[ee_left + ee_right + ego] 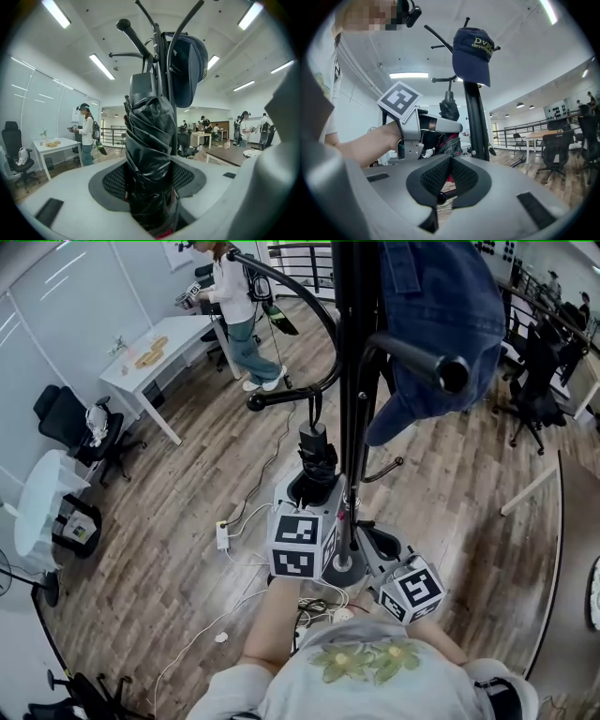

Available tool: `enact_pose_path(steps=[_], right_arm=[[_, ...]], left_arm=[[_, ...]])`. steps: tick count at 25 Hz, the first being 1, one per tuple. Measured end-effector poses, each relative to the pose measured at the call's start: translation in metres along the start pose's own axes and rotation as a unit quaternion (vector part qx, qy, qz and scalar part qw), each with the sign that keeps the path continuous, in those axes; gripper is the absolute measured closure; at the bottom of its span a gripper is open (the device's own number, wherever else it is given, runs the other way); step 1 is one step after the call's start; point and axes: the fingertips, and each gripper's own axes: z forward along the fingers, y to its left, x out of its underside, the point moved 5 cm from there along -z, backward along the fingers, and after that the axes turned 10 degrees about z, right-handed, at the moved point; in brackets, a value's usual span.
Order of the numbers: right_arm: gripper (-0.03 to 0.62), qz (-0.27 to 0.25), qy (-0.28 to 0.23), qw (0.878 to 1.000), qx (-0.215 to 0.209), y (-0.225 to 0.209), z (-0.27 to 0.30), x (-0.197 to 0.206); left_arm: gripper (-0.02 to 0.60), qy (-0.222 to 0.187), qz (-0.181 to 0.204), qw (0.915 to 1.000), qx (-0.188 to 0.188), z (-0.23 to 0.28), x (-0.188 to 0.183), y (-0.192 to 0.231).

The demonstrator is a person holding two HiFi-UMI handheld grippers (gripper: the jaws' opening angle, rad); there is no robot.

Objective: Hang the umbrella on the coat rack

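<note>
left gripper point(150, 182) is up in front of me and its jaws are clamping the folded black umbrella point(147, 140) low on its bundle, pads pressing in from both sides, spread only as far as the rolled fabric needs. i'm holding the umbrella upright, its top pointing to 12 o'clock in the left gripper view, right against the coat rack point(354, 381). in the head view it is sitting just at 9 o'clock of the black pole. a thin strap is running from its top up toward a low curved hook arm point(281, 397); i cannot tell whether it is looped over it.

a navy cap point(473, 51) is hanging on an upper arm, at 1 o'clock of the pole in the head view.

right gripper point(449, 176) is hanging at 4 o'clock of the left one, near the rack's round base point(342, 568). its jaws are pressing together with nothing between them.

cables point(234, 540) are trailing over the wooden floor point(187, 596) at 8 o'clock of the base. far off at 11 o'clock a person point(239, 315) is standing beside a white worktop point(159, 357).
</note>
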Motion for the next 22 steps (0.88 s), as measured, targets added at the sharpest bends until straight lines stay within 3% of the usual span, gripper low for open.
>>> enact_pose_path(steps=[8,14,19,22], right_arm=[[0.589,0.004,0.000,1.000,0.010,-0.004,-0.003,0.002],[0.589,0.010,0.004,1.000,0.008,-0.003,-0.003,0.005],[0.589,0.013,0.008,1.000,0.005,-0.001,-0.003,0.009],[0.589,0.015,0.008,1.000,0.004,0.002,-0.002,0.010]], left_arm=[[0.345,-0.009,0.003,0.9999,0.008,0.006,0.002,-0.007],[0.342,-0.048,-0.001,0.9986,0.020,0.010,0.006,-0.012],[0.342,-0.075,0.005,0.9972,0.006,0.009,0.010,-0.010],[0.335,-0.079,0.004,0.9966,0.023,0.005,0.011,-0.009]])
